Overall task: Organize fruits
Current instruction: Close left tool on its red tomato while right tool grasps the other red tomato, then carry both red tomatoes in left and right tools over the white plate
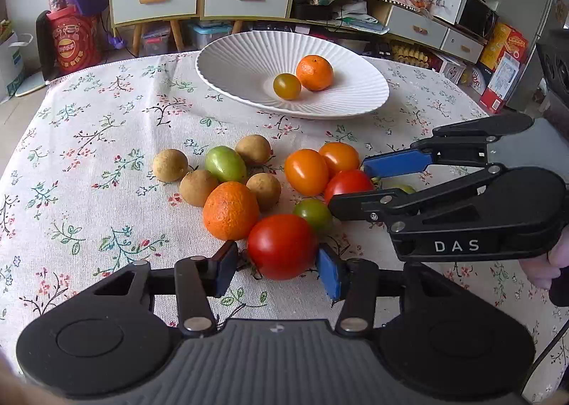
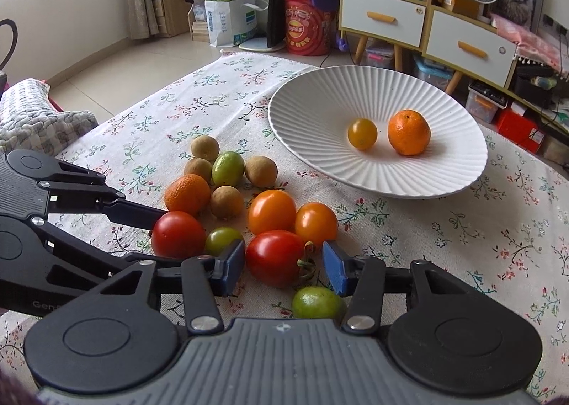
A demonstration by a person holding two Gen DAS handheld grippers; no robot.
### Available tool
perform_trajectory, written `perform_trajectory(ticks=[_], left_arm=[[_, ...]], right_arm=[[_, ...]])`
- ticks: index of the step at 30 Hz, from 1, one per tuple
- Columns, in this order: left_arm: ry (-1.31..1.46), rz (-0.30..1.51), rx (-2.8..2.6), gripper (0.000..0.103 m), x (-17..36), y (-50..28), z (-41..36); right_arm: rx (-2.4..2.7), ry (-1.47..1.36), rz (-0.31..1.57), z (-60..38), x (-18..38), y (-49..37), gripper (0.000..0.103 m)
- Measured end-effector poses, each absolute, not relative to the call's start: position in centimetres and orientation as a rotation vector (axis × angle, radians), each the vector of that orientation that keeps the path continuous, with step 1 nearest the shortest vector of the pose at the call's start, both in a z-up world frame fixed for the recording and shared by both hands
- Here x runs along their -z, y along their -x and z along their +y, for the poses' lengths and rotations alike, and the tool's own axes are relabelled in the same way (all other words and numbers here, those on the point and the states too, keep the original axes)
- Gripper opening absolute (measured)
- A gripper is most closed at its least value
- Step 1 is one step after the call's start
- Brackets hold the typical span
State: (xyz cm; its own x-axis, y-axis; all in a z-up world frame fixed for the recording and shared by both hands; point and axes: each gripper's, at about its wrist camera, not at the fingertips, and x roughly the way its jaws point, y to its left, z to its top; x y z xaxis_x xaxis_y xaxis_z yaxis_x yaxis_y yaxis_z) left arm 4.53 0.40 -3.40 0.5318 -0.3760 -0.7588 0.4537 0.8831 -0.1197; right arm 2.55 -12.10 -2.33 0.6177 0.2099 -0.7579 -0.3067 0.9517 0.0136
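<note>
Left wrist view: the left gripper straddles a red tomato on the flowered tablecloth; its right blue pad touches the fruit, while a thin gap seems to remain at the left pad, so a firm pinch cannot be told. Just behind the tomato lie an orange and a small green tomato. The right gripper reaches in from the right around a second red tomato.

From the right wrist view, the right gripper has that second red tomato between its blue pads, the left pad against it, the right pad just clear beside the stem. A green fruit lies under the right finger. Beyond sits the white ribbed plate, holding a yellow tomato and an orange, apart from each other.
</note>
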Motion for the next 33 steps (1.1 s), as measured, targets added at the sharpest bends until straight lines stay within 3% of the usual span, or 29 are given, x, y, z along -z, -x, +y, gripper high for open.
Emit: perform_trajectory(ticks=[4,5,33], left_arm=[[-0.1,0.879,0.495,0.042,3.4,-4.6,0.4],[-0.098,0.877,0.499,0.036,3.3,-4.6,0.4],[-0.103,0.83,0.492,0.035,1.8,-4.6,0.1]], right_arm=[[-0.309,0.12,0.865,-12.2,2.4,-2.5,0.04],[-0.315,0.119,0.873,-12.2,2.4,-2.6,0.04],[-0.31,0.07,0.857,-13.2,1.4,-2.1,0.036]])
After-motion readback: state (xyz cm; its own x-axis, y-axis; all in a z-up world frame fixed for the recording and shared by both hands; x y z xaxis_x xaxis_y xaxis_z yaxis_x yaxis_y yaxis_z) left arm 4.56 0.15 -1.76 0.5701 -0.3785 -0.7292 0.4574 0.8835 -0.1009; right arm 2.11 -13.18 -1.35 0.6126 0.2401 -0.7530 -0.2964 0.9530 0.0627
